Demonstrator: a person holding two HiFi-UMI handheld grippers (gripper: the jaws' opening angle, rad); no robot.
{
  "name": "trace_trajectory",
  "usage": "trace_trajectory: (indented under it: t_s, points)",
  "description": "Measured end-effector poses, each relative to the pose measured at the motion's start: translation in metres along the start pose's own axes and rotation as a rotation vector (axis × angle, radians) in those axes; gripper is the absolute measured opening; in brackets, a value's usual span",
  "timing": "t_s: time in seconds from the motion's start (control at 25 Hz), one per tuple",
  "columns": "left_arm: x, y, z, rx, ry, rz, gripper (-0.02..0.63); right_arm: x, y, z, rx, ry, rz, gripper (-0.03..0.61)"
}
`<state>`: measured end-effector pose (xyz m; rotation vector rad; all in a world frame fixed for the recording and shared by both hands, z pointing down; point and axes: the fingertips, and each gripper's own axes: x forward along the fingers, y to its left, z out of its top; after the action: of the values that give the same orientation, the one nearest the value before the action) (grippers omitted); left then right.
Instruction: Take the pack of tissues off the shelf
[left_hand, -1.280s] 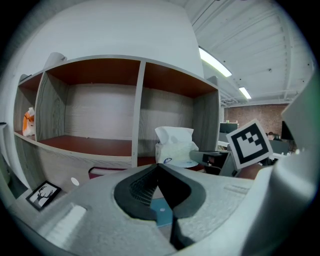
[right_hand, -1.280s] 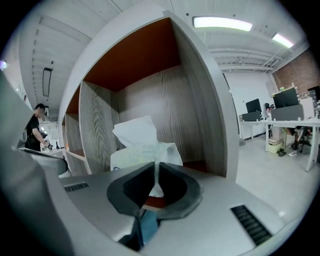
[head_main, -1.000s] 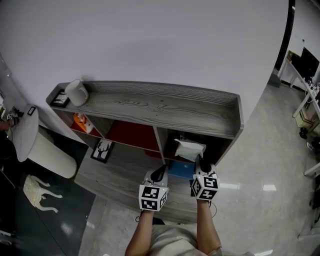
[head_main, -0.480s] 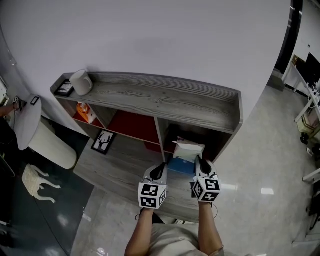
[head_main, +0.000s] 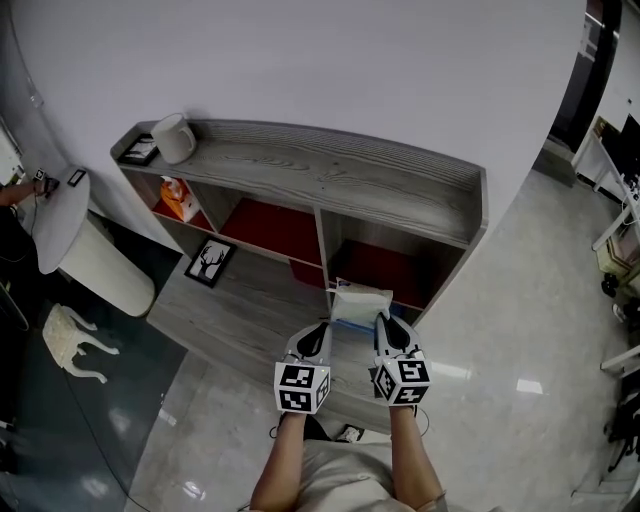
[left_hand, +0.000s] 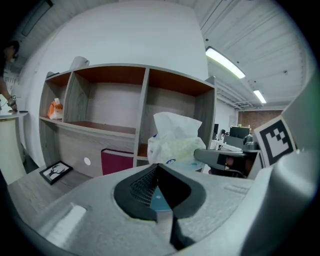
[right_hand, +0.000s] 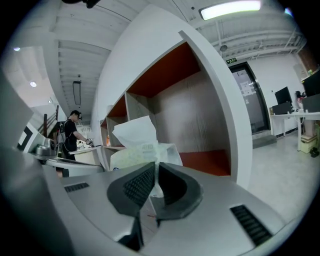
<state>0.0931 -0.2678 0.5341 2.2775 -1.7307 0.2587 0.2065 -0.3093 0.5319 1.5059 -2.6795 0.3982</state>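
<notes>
The pack of tissues (head_main: 360, 303), a pale plastic pack with a white tissue sticking up, hangs in front of the grey wooden shelf (head_main: 330, 185), outside its lower right compartment. My right gripper (head_main: 385, 322) is shut on the pack's right end. In the right gripper view, the pads pinch the thin wrapper (right_hand: 142, 150) at the tips of that gripper (right_hand: 154, 167). My left gripper (head_main: 320, 332) sits just left of the pack, shut, with nothing seen in it. The left gripper view shows its jaws (left_hand: 158, 167) closed and the pack (left_hand: 175, 142) ahead to the right.
A white cup (head_main: 173, 137) and a small frame (head_main: 138, 150) stand on the shelf top. An orange packet (head_main: 177, 198) is in the left compartment. A deer picture (head_main: 208, 263) lies on the low platform. A white round table (head_main: 55, 225) and a stool (head_main: 75, 340) are at the left.
The tissue pack has come out of the lower right compartment toward me, held by the right gripper. Both grippers have drawn back from the shelf together.
</notes>
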Motion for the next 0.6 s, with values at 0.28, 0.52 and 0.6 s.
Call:
trace_trajectory:
  t_s: [0.28,0.52,0.6]
  points:
    - [-0.026,0.009,0.008,0.003,-0.036,0.029,0.009,-0.001,0.028,-0.003,-0.006,0.006,0.043,0.032]
    - [-0.067,0.031,0.001,-0.028,-0.036,0.085,0.009,-0.008,0.053,-0.015,0.031,0.031,0.060,0.034]
    - [-0.086,0.038,-0.004,-0.046,-0.032,0.107,0.009,-0.015,0.066,-0.022,0.036,0.047,0.071,0.032]
